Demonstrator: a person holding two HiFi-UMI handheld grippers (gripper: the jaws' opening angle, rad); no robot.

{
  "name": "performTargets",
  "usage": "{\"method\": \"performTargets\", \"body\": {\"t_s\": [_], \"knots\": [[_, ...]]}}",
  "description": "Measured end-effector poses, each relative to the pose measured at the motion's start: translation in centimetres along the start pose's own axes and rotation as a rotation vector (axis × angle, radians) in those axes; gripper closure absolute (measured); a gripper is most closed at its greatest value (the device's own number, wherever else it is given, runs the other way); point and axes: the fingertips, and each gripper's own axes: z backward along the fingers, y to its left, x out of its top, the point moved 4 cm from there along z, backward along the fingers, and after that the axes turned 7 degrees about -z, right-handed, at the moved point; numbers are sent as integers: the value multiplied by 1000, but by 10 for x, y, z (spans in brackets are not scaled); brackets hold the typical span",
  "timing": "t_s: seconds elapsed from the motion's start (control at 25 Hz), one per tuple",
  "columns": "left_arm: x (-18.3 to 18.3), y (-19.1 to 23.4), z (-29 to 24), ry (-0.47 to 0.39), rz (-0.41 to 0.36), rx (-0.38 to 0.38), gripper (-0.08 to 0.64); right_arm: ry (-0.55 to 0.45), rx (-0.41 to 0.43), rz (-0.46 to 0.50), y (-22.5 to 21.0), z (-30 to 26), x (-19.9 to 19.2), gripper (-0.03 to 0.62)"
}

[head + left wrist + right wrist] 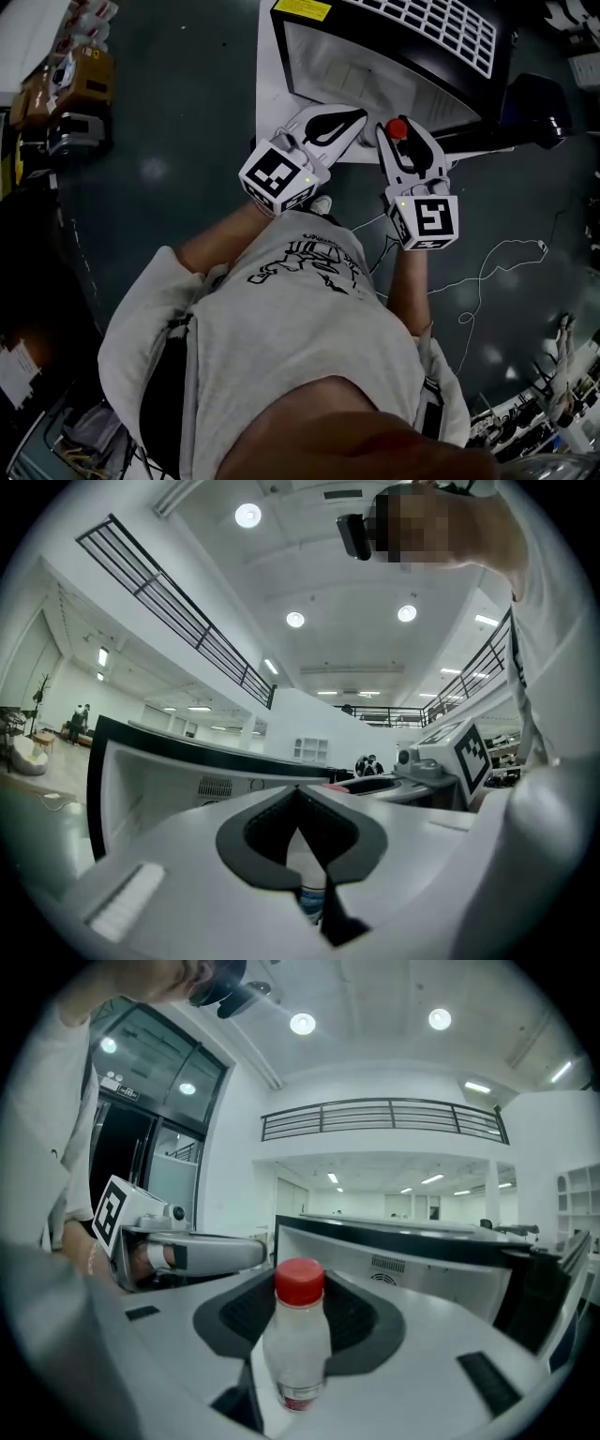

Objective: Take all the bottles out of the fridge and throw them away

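Observation:
My right gripper (pixel 405 142) is shut on a small white bottle with a red cap (pixel 397 127). In the right gripper view the bottle (pixel 298 1340) stands upright between the black pads, a red label at its base. My left gripper (pixel 328 124) is level with it on the left, jaw tips meeting. In the left gripper view only a sliver of a white bottle with a blue label (pixel 312 897) shows in the gap between the pads. Both grippers are held just in front of the white fridge (pixel 375 66) with its black rim, which also shows as the fridge (pixel 422 1251) in the right gripper view.
The fridge stands on a white sheet (pixel 267 84) on the dark floor. A white cable (pixel 497 258) trails at the right. Boxes and clutter (pixel 66 89) lie at the left, and a dark object (pixel 539 108) sits beside the fridge. Distant people (pixel 77 722) stand in the hall.

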Motion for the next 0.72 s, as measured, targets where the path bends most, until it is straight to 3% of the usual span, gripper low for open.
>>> {"method": "performTargets", "body": {"t_s": [0.36, 0.72], "knots": [[-5, 17, 39, 19, 19, 120, 551, -10, 103, 34, 29, -29, 11, 433], [-4, 76, 126, 10, 21, 233, 551, -11, 247, 49, 121, -97, 19, 433]]}}
